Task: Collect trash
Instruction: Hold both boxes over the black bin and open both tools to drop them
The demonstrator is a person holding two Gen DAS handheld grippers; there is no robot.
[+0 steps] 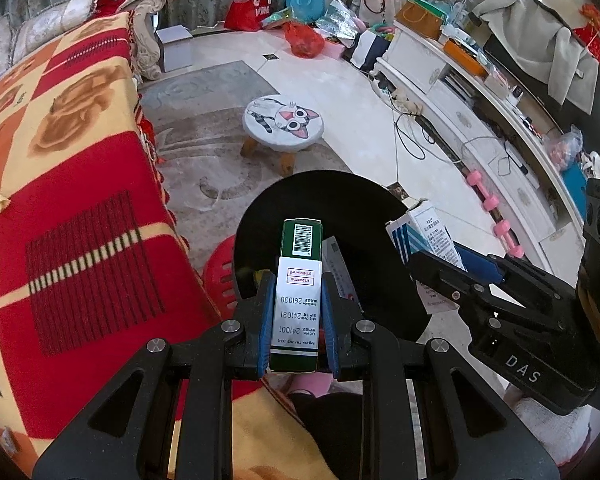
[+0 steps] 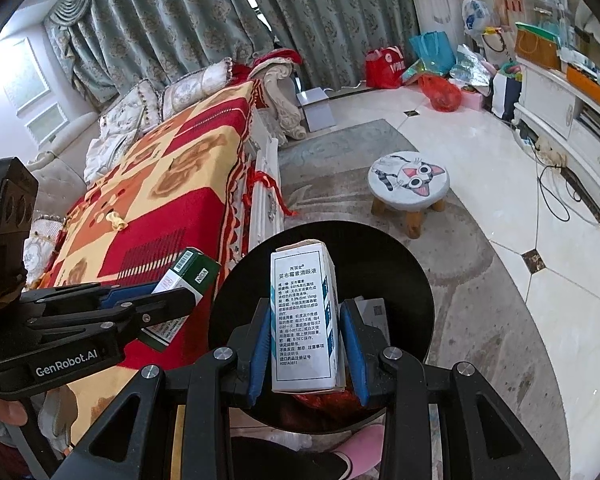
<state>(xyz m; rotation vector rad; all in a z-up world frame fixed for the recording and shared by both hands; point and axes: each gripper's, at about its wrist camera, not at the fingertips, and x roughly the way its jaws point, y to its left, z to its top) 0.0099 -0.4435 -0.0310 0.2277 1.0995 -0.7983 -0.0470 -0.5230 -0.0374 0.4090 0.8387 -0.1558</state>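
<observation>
The green box (image 1: 298, 300), clamped in the left gripper (image 1: 296, 280), reads "Mfg Date 241091", "Exp Date 261030" (barcode at its far end). The white box (image 2: 305, 316), printed in Chinese with "H20140811", is clamped in the right gripper (image 2: 306, 320). Both hang over the black bin (image 2: 404, 280). Gripper bodies read "DAS" and "GenRobot.AI".
</observation>
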